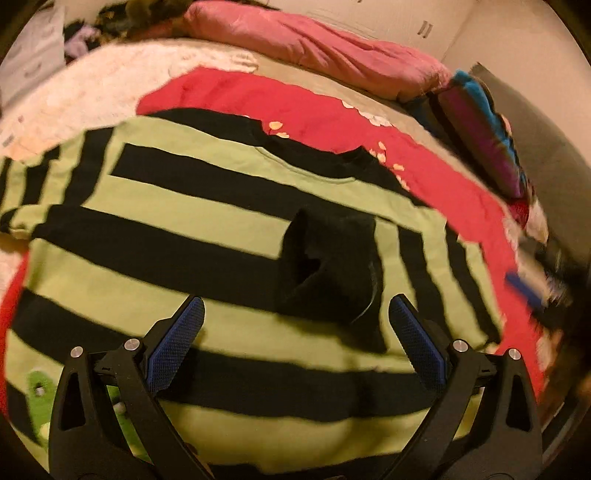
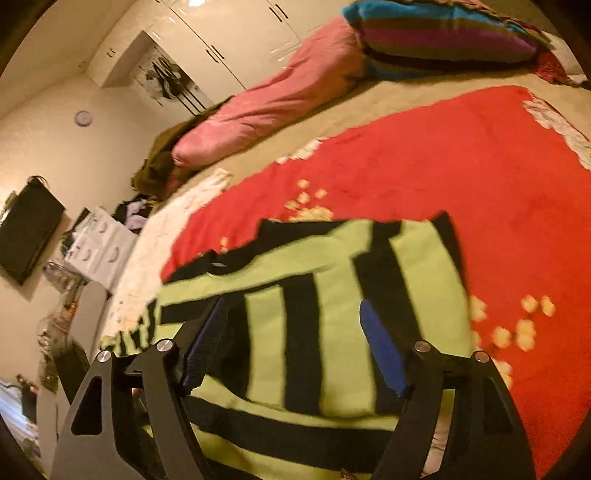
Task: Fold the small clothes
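Note:
A green and black striped sweater (image 1: 184, 206) lies spread on a red blanket (image 1: 332, 110) on the bed. One sleeve is folded across its body, its black cuff (image 1: 325, 266) lying open in the middle. My left gripper (image 1: 295, 306) is open and empty just above the sweater, near the cuff. In the right wrist view the sweater (image 2: 332, 280) shows with the sleeve folded over it. My right gripper (image 2: 291, 306) is open and empty above the sweater's body.
A pink duvet (image 1: 314, 48) lies along the far side of the bed. A striped pillow (image 2: 443, 40) sits at the head. A white blanket (image 1: 92, 92) lies beside the red one. Wardrobes (image 2: 229, 33), a drawer unit (image 2: 99, 243) and a wall TV (image 2: 26, 229) stand beyond the bed.

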Motion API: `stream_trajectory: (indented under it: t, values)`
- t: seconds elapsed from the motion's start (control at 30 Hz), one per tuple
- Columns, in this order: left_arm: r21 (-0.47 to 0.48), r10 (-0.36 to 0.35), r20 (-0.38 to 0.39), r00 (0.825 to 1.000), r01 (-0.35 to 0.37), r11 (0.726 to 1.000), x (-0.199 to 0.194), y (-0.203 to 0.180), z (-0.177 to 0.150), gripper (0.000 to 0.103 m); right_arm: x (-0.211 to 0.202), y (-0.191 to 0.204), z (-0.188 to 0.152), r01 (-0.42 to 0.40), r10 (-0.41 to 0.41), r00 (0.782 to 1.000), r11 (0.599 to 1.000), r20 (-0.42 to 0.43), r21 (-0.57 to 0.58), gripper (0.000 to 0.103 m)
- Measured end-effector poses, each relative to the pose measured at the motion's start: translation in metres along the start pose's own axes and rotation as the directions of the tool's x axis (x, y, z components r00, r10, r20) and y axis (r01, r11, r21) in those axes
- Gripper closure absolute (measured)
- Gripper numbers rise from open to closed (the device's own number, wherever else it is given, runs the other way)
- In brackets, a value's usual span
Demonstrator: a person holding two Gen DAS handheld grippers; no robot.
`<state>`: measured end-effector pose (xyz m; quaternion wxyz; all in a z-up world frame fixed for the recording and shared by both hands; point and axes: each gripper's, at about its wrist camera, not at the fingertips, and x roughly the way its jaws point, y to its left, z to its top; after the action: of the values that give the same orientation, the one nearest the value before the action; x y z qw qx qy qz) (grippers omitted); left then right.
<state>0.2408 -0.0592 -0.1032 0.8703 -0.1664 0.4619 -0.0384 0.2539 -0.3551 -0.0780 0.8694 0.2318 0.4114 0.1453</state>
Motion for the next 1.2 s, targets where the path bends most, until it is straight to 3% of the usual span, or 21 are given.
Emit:
stream_trajectory:
  t: [0.13, 0.17, 0.2, 0.23, 0.27, 0.33, 0.37, 0.4, 0.5, 0.63, 0.73, 0.83, 1.07, 1.2]
  values:
    - [-0.058, -0.010, -0.075, 0.997, 0.006, 0.998, 0.027, -0.003, 0.013, 0.010, -0.003, -0.013, -0.014, 0.034, -0.034, 0.999, 0.999, -0.010, 0.023, 0.028]
    - [-0.078, -0.025, -0.095, 0.995, 0.018, 0.997, 0.035, -0.004, 0.014, 0.017, -0.005, -0.016, -0.016, 0.035, -0.035, 0.999, 0.999, -0.008, 0.038, 0.027]
    - [-0.091, -0.026, -0.117, 0.993, 0.015, 0.996, 0.041, -0.006, 0.014, 0.034, -0.007, -0.019, -0.018, 0.040, -0.040, 0.999, 0.998, -0.008, 0.053, 0.027]
    - [-0.096, -0.018, -0.129, 0.991, 0.006, 0.995, 0.046, -0.008, 0.014, 0.045, -0.008, -0.022, -0.019, 0.046, -0.045, 0.999, 0.997, -0.008, 0.061, 0.027]
    - [-0.093, -0.013, -0.127, 0.992, 0.001, 0.996, 0.047, -0.009, 0.013, 0.058, -0.010, -0.024, -0.020, 0.048, -0.047, 0.999, 0.997, -0.009, 0.066, 0.027]
    - [-0.058, -0.006, -0.096, 0.995, 0.001, 0.998, 0.044, -0.012, 0.012, 0.074, -0.012, -0.026, -0.021, 0.053, -0.052, 0.999, 0.996, -0.012, 0.074, 0.027]
    - [-0.041, -0.007, -0.071, 0.997, 0.004, 0.999, 0.040, -0.012, 0.012, 0.094, -0.012, -0.027, -0.021, 0.053, -0.052, 0.999, 0.996, -0.011, 0.077, 0.027]
    - [-0.036, -0.024, -0.057, 0.998, 0.022, 0.999, 0.038, -0.010, 0.015, 0.096, -0.013, -0.028, -0.022, 0.056, -0.055, 0.998, 0.995, -0.009, 0.078, 0.027]
    - [-0.021, -0.044, 0.021, 0.999, 0.045, 0.999, 0.015, -0.002, 0.026, 0.097, -0.013, -0.027, -0.022, 0.057, -0.057, 0.998, 0.996, -0.006, 0.075, 0.027]
    - [0.023, 0.046, 0.178, 0.983, -0.051, 0.998, -0.023, 0.009, 0.048, 0.098, -0.008, -0.017, -0.024, 0.052, -0.051, 0.999, 0.998, -0.017, 0.041, 0.027]
    - [0.014, 0.118, 0.240, 0.964, -0.125, 0.992, -0.039, 0.024, 0.060, 0.098, 0.001, -0.007, -0.027, 0.050, -0.050, 0.998, 0.999, -0.035, 0.012, 0.027]
    - [-0.008, 0.164, 0.243, 0.956, -0.167, 0.986, -0.037, 0.043, 0.065, 0.098, 0.011, 0.002, -0.030, 0.041, -0.042, 0.997, 0.999, -0.060, -0.012, 0.027]
    - [-0.003, 0.223, 0.178, 0.958, -0.226, 0.974, -0.010, 0.075, 0.056, 0.096, 0.030, 0.027, -0.035, 0.072, -0.082, 0.994, 0.990, -0.077, -0.125, 0.027]
    - [0.006, 0.252, 0.168, 0.953, -0.257, 0.966, -0.001, 0.081, 0.053, 0.089, 0.042, 0.040, -0.035, 0.110, -0.126, 0.990, 0.975, -0.068, -0.194, 0.027]
